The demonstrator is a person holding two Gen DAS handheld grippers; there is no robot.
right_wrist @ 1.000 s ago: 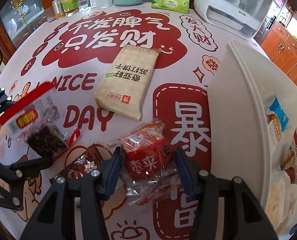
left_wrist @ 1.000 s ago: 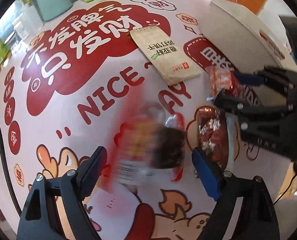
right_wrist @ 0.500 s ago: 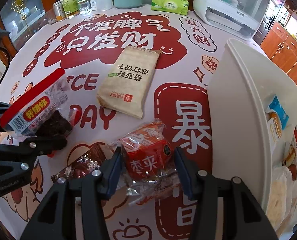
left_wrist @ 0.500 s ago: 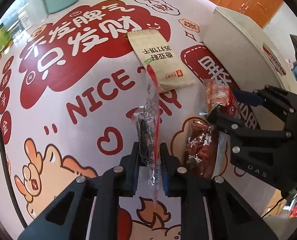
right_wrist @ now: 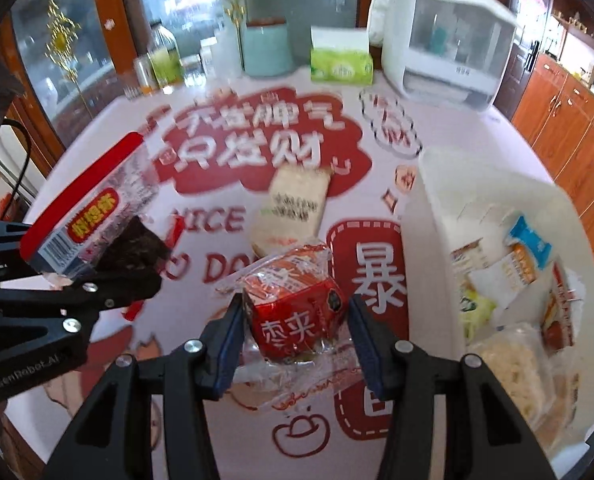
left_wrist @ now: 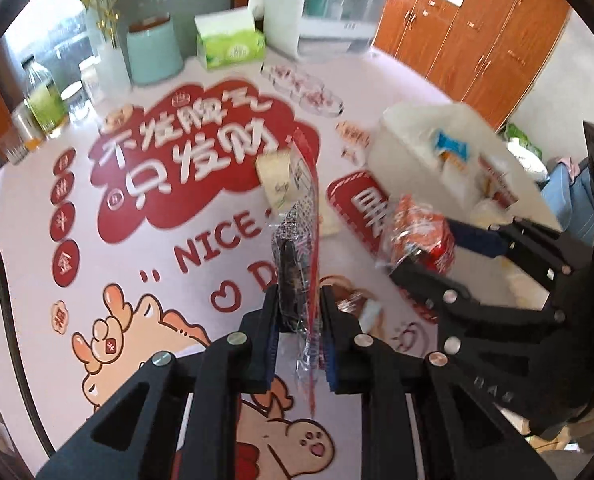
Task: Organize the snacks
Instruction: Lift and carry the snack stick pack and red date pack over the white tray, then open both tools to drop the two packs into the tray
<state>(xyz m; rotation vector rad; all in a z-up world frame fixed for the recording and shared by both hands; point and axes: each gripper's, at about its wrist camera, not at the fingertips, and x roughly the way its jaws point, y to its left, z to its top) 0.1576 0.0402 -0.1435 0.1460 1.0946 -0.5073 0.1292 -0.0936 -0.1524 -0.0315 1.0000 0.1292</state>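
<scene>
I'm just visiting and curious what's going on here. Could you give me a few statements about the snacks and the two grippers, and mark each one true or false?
1. The left gripper is shut on a clear packet with a red strip. True.
2. The right gripper is empty. False: it holds a red-wrapped snack.
3. The white bin already has snacks in it. True.
4. The tan packet is inside the white bin. False: it lies on the tablecloth.
5. A green tissue box stands at the far side of the table. True.
</scene>
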